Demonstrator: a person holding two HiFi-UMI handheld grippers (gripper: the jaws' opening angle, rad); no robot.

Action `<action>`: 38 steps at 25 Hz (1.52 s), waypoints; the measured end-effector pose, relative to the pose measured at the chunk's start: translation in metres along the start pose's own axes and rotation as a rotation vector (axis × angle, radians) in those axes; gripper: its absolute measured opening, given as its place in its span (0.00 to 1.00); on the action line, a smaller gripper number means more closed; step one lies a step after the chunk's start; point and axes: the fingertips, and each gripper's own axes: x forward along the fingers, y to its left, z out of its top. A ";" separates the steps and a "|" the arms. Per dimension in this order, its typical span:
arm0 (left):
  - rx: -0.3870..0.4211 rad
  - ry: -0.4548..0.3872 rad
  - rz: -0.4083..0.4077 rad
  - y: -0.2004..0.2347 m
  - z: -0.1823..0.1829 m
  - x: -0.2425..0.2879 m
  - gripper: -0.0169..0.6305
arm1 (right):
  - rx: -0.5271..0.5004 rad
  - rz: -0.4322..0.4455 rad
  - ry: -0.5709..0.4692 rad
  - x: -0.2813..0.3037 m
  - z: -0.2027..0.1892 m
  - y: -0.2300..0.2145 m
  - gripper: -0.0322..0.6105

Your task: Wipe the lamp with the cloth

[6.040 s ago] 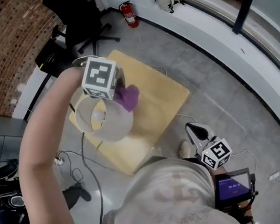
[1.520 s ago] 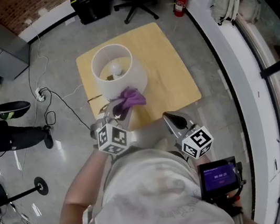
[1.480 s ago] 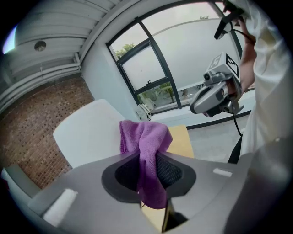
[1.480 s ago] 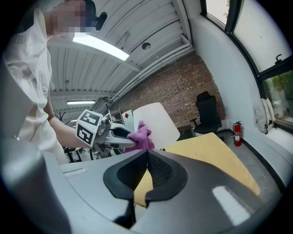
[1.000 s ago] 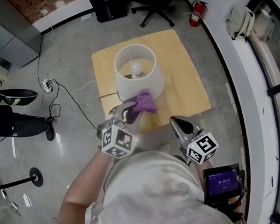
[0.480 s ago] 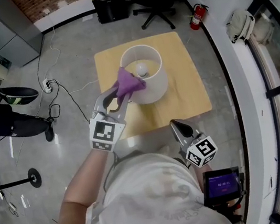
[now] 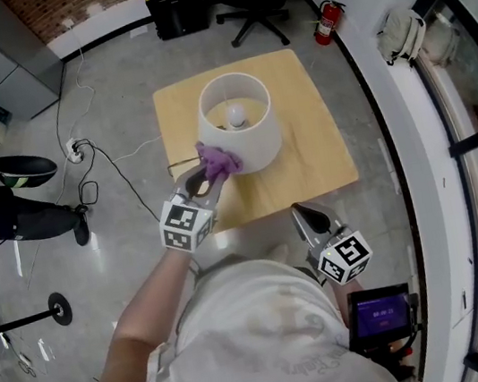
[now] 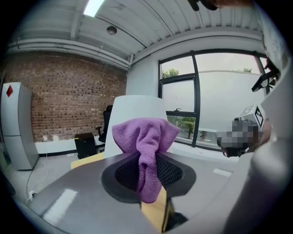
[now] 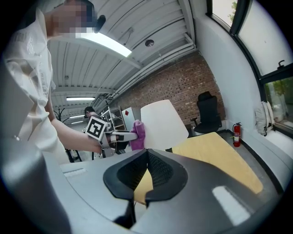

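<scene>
Purple cloth (image 7: 218,158) clamped in left gripper (image 7: 207,173) against white lamp (image 7: 258,143), base hidden, right gripper (image 7: 302,212) closed, empty.

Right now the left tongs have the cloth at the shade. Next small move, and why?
Probably sweep the left tongs sideways around the lampshade, with contact kept. They clamp the purple cloth, which sits against the shade's near-left outer wall, so only that patch is being wiped.

Pale cream short-sleeved T-shirt (image 7: 264,340)
</scene>
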 end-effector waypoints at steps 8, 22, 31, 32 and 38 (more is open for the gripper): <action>-0.100 0.091 -0.096 -0.013 -0.030 -0.002 0.15 | 0.001 0.014 -0.009 0.004 0.001 0.004 0.07; 0.299 -0.068 -0.027 0.032 0.176 -0.013 0.15 | 0.028 0.014 -0.039 0.005 0.001 0.001 0.07; 0.667 0.391 -0.240 0.010 0.162 0.061 0.15 | 0.066 -0.058 -0.071 -0.021 -0.006 -0.021 0.07; 0.697 0.473 -0.292 0.007 0.153 0.066 0.15 | 0.068 -0.060 -0.071 -0.022 -0.006 -0.021 0.07; 0.879 0.762 -0.374 0.004 0.112 0.093 0.15 | 0.088 -0.088 -0.085 -0.030 -0.007 -0.033 0.07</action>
